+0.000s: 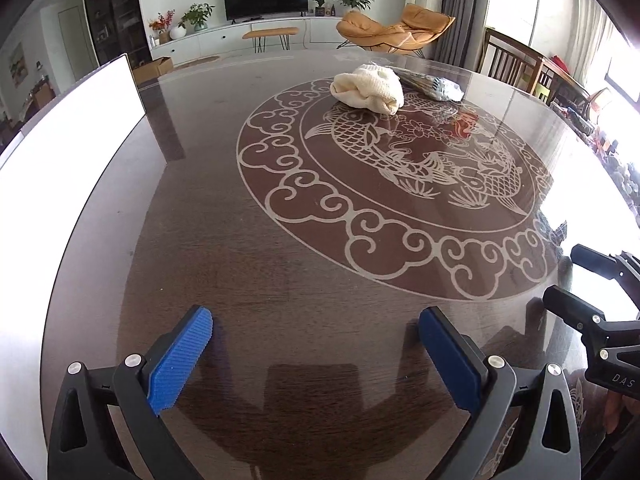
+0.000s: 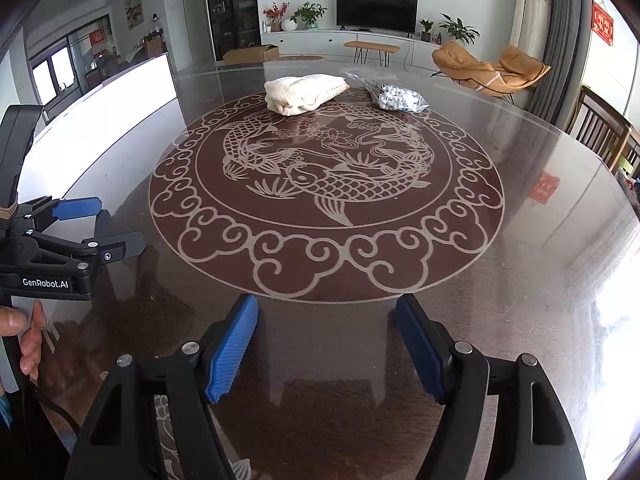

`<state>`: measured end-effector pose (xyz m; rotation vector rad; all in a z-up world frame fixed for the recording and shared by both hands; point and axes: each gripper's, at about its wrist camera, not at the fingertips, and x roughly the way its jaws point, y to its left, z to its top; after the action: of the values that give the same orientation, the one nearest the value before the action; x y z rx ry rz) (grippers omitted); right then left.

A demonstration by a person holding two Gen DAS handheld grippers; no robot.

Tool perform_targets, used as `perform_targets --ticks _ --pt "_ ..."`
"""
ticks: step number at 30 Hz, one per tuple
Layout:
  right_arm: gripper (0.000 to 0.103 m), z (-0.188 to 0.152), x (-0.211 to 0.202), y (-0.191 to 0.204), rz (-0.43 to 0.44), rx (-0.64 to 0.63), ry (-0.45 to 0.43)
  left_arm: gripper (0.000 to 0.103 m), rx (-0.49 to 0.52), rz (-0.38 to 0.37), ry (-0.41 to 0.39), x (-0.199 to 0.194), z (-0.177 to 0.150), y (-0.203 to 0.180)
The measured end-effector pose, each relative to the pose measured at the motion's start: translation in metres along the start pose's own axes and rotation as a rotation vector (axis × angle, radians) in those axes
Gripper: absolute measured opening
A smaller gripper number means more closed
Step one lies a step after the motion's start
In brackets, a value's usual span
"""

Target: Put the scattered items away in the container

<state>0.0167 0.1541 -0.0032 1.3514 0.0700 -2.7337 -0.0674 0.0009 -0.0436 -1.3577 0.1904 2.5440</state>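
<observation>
Item 1. Cream knitted cloth [image 2: 304, 92], bundled, lying at about 12 o'clock on the carved fish medallion [image 2: 326, 196] of the dark glass-topped table [image 2: 520, 280]; far side, well apart from both grippers.

Item 2. Clear packet of small white beads [image 2: 396, 96], just beside the cloth at its 3 o'clock, possibly touching it; contact cannot be told.

Item 3. Container: a white-walled box [image 1: 80, 120] at roughly 9 to 10 o'clock in the left wrist view, washed out by glare; taken to be the receptacle, interior not visible.

Item 4. Right gripper [image 2: 326, 344]: jaws wide apart, nothing between the blue pads, tilted down over bare table at 6 o'clock of the medallion.

Item 5. Left gripper [image 1: 316, 352]: jaws likewise apart and empty, low over the near table; seen at 9 o'clock in the right wrist view, with a person's hand [image 2: 24, 332] on its handle.

Step in hand, as judged: both grippers empty, no scattered item lifted; the approach to a first pick.

Next move calls for: a long reach across the medallion toward 12 o'clock, jaws kept wide to straddle the soft cloth or the slippery packet, then a carry toward 9 o'clock to the box.
</observation>
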Motion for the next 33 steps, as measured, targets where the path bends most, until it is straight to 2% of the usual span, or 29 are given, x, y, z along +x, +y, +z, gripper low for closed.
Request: perform_targets --ticks 11,14,17,20,24,28,33 --pt "0.073 0.0 0.001 0.0 0.0 -0.002 0.002 0.103 0.001 0.0 0.0 0.0 0.0 0.0" --pt "0.072 0.011 0.007 -0.007 -0.007 -0.018 0.057 0.103 0.004 -0.002 0.0 -0.001 0.0 0.0" --pt "0.072 0.04 0.024 -0.038 -0.083 -0.006 0.115 0.103 0.006 -0.004 0.001 -0.001 0.0 0.0" --pt "0.072 0.076 0.044 -0.072 -0.101 -0.035 0.105 0.103 0.011 -0.008 0.003 0.001 0.001 0.0" --pt "0.072 0.131 0.075 -0.095 -0.107 -0.109 0.089 0.103 0.018 -0.013 0.004 0.001 0.002 0.0" --pt "0.072 0.175 0.109 -0.099 -0.045 -0.145 0.061 0.103 0.02 -0.015 0.005 0.001 0.002 0.0" --pt "0.072 0.206 0.143 -0.087 0.048 -0.195 0.051 0.103 0.022 -0.016 0.005 0.001 0.003 0.0"
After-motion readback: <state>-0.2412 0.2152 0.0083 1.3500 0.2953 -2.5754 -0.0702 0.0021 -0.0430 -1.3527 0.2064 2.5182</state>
